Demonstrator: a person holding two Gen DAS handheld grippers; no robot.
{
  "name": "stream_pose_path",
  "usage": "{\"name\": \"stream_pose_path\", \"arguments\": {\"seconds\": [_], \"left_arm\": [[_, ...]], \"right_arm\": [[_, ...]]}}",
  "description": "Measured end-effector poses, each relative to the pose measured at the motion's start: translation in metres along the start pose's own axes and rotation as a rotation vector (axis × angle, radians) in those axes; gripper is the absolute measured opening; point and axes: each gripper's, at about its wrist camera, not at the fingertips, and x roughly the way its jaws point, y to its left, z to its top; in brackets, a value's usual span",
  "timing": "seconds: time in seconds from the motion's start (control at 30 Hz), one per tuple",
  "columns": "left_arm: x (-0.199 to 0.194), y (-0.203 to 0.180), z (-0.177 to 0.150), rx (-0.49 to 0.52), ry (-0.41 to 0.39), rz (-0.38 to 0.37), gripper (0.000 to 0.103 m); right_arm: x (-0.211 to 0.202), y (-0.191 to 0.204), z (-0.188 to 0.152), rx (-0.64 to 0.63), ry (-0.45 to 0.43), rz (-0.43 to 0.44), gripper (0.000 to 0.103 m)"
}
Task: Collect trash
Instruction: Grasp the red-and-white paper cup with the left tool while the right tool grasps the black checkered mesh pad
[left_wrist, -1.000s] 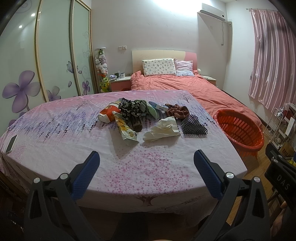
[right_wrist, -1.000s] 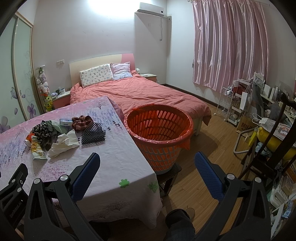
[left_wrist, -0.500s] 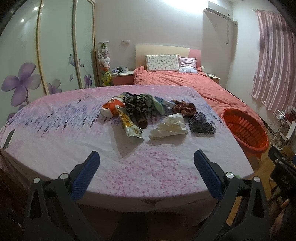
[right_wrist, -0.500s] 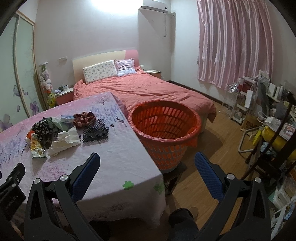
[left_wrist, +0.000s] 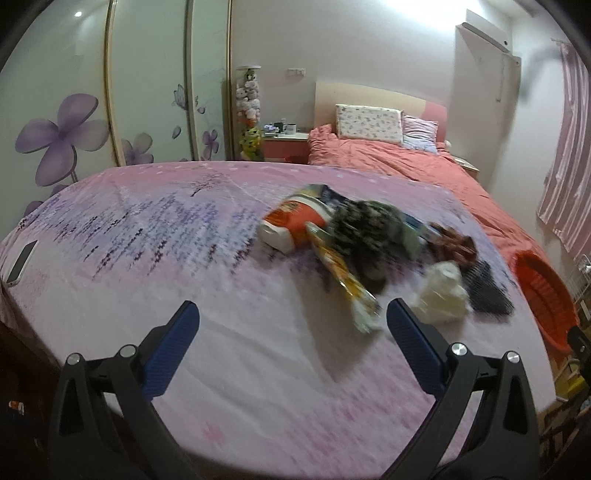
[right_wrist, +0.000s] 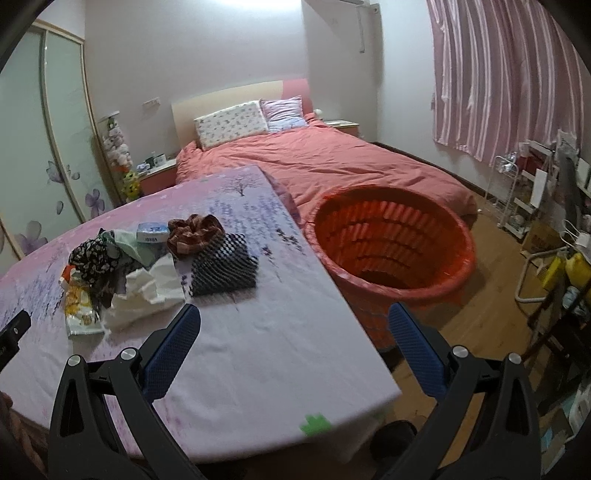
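Here: left gripper (left_wrist: 291, 314) spread wide, nothing between the blue pads (left_wrist: 171, 349), hovering above the pink tablecloth (left_wrist: 147, 236). Right gripper (right_wrist: 293, 317) likewise spread, empty, poised over the table's near right corner, one finger over cloth, the other over the basket side.

Trash pile mid-table, toward the far right in the left view, blurred there:
- orange-and-white packet (left_wrist: 291, 225) at the left end of the pile, lying on its side.
- yellow wrapper (left_wrist: 347, 284), long, angled toward the left gripper's right finger; near tip just beside that finger.
- dark floral cloth (left_wrist: 369, 225) bunched over the wrapper's far end; green piece (right_wrist: 127, 240) next to it.
- white tissue (right_wrist: 147, 291), crumpled, touching the wrapper and the checked cloth.
- black-and-white checked cloth (right_wrist: 223, 267), folded flat, nearest the table's right edge.
- brown scrunchie (right_wrist: 195, 230), resting on the checked cloth's far edge.
- small blue-white pack (right_wrist: 151, 232) behind the scrunchie, label not legible.

Orange basket (right_wrist: 395, 240) on the floor against the table's right side, between table and bed (right_wrist: 325, 162); interior dim, contents not discernible.

Phone (left_wrist: 22, 262) flat at the table's far left edge, well apart from the pile.
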Motion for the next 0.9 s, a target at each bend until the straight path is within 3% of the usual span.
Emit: {"name": "stream_pose_path", "arguments": {"seconds": [0.3, 0.53, 0.77, 0.9], "left_arm": [[0.077, 0.032, 0.043, 0.028, 0.05, -0.029, 0.092], [0.131, 0.04, 0.06, 0.069, 0.118, -0.063, 0.089], [0.16, 0.032, 0.066, 0.134, 0.147, -0.075, 0.089], [0.175, 0.03, 0.071, 0.148, 0.165, -0.072, 0.089]], "right_arm": [[0.068, 0.033, 0.024, 0.013, 0.114, 0.082, 0.079], [0.122, 0.055, 0.028, -0.004, 0.22, 0.077, 0.078], [0.125, 0.073, 0.022, -0.065, 0.247, 0.06, 0.085], [0.122, 0.082, 0.021, -0.106, 0.249, 0.044, 0.075]]}}
